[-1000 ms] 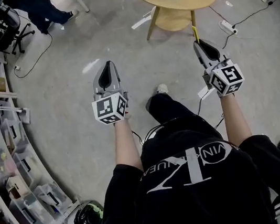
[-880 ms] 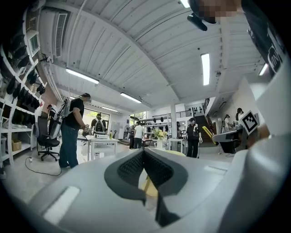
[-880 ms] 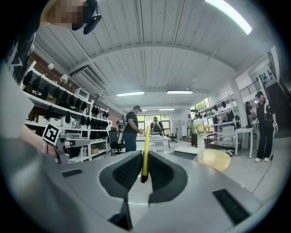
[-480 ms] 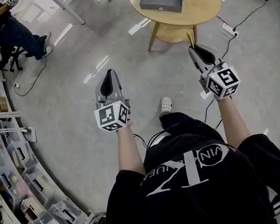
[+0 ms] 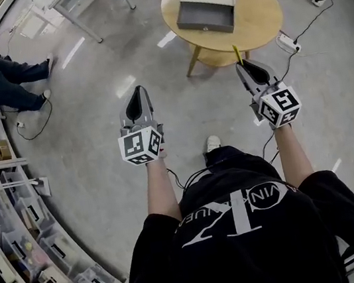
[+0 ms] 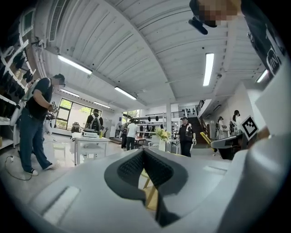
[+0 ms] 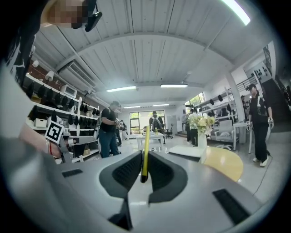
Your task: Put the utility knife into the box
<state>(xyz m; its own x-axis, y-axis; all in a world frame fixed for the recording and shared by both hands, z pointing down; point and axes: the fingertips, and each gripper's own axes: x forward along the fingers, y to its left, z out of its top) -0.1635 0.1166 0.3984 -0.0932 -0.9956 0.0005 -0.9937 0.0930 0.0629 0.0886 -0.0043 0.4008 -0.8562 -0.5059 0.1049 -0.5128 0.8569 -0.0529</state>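
Currently, my right gripper point(image 5: 245, 67) is clamped on the utility knife point(image 5: 237, 53). In the right gripper view the jaws press against both sides of the slim yellow handle point(image 7: 145, 141), and its length stands out past the tips. My left gripper point(image 5: 137, 94) holds nothing; in the left gripper view its jaws point(image 6: 143, 150) are together with no item between them.

Both grippers are held out ahead of me above the bare floor, level with each other and well apart. The box point(image 5: 205, 6) is a grey, open-topped tray resting on the round wooden table point(image 5: 264, 19), toward the table's far side. The knife is not in the box: from the head view its tip points toward the table's near edge and lies short of the box.

Noted besides: a white power strip point(image 5: 288, 41) on the floor just right of the table, and shelving with storage bins point(image 5: 19, 244) along my left.
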